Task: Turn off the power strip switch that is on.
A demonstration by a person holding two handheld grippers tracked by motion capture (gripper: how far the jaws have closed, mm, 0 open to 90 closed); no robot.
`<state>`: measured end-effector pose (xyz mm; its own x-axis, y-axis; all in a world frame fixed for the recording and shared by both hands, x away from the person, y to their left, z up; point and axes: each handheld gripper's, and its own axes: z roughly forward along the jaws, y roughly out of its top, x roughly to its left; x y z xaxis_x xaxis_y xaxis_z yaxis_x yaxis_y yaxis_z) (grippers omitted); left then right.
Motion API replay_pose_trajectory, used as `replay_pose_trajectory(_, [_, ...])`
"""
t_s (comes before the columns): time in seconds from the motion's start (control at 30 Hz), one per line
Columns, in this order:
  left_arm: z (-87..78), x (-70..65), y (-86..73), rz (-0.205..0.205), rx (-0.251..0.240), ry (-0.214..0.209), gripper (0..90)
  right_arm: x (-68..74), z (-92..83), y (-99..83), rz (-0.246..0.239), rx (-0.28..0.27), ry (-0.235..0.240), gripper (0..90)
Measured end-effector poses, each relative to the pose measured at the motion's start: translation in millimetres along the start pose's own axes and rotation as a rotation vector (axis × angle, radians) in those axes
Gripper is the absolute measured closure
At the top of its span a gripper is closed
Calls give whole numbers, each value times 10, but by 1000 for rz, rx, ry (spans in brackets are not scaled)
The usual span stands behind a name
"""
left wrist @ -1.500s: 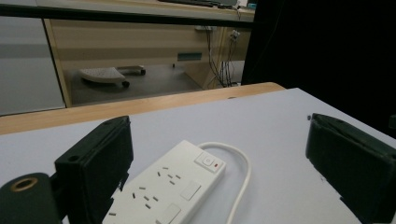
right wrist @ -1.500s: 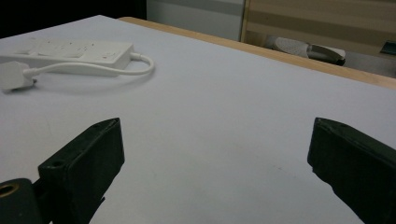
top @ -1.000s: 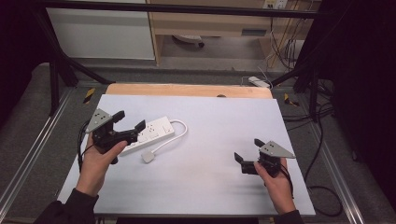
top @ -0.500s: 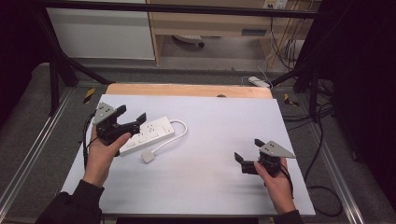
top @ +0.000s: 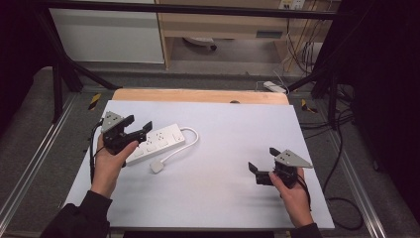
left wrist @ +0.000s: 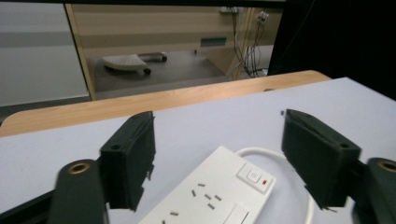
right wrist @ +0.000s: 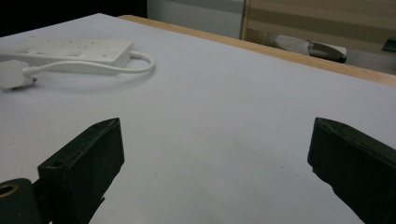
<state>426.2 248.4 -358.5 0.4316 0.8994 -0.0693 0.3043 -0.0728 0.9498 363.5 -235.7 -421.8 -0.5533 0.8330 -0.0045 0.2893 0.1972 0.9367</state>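
Observation:
A white power strip [top: 157, 142] lies on the left half of the white table top [top: 233, 129], its cable [top: 191, 137] looping round to a white plug [top: 157, 167] beside it. My left gripper [top: 139, 124] is open, held just above the strip's near-left end with a jaw on either side. In the left gripper view the strip [left wrist: 210, 196] and its switch [left wrist: 254, 177] lie between and below the open left gripper [left wrist: 219, 140]. My right gripper [top: 262, 159] is open low over bare table at the right. The right gripper view shows the open right gripper [right wrist: 215, 154], with the strip [right wrist: 79, 49] and plug [right wrist: 11, 74] far off.
A wooden strip [top: 198, 95] borders the table's far edge. Beyond it are the floor, a cabinet [top: 106, 34] and loose cables [top: 297, 54]. Metal rails [top: 29, 163] run along both sides of the table.
My left gripper has moved away from the person and slightly left, along the power strip's near end. The right gripper, the strip and the plug have stayed put.

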Motion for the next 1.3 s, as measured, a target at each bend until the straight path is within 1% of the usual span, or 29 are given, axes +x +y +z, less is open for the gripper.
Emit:
replay_pose_trajectory(0.2, [29, 56, -85, -12, 16, 0, 386, -17, -3, -1, 4, -1, -5, 40])
replay_pose_trajectory(0.33, [30, 72, -114, -16, 24, 16, 445, -10, 0, -1, 1, 1, -3, 40])
replay_pose_trajectory(0.4, [29, 69, -128, -18, 23, 9, 459, -8, 2, -2, 2, 4, -2, 40])
replay_pose_trajectory(0.5, [38, 58, -145, -18, 35, -1, 492, -9, 7, -3, 2, 5, -2, 41])
replay_pose_trajectory(0.6, [49, 36, -151, -8, 40, 0, 542, -6, 8, -3, 1, 6, -3, 41])
replay_pose_trajectory(0.63, [52, 27, -152, -7, 42, -5, 565, -7, 9, -3, 0, 6, -3, 41])
replay_pose_trajectory(0.67, [55, 18, -154, -8, 45, -7, 610, -7, 11, -3, 2, 7, -4, 41])
replay_pose_trajectory(0.7, [56, 10, -159, -7, 43, -3, 610, -7, 11, -3, 2, 7, -4, 41])
replay_pose_trajectory(0.8, [60, -3, -187, -11, 50, -10, 678, -7, 13, 0, 2, 6, -6, 41])
replay_pose_trajectory(0.87, [66, -6, -209, -24, 69, -20, 718, -8, 16, -1, 3, 7, -7, 41])
replay_pose_trajectory(0.93, [66, -8, -232, -31, 72, -23, 768, -11, 17, -2, 6, 8, -9, 41])
replay_pose_trajectory(1.07, [64, -26, -254, -28, 73, -39, 851, -10, 14, -2, 3, 8, -8, 41])
replay_pose_trajectory(1.17, [64, -46, -266, -20, 84, -47, 890, -8, 16, -1, 2, 8, -6, 41])
replay_pose_trajectory(1.23, [61, -55, -275, -20, 86, -36, 898, -8, 16, -1, 1, 8, -6, 41])
replay_pose_trajectory(1.3, [60, -57, -278, -20, 86, -35, 899, -8, 14, -1, 1, 8, -6, 41])
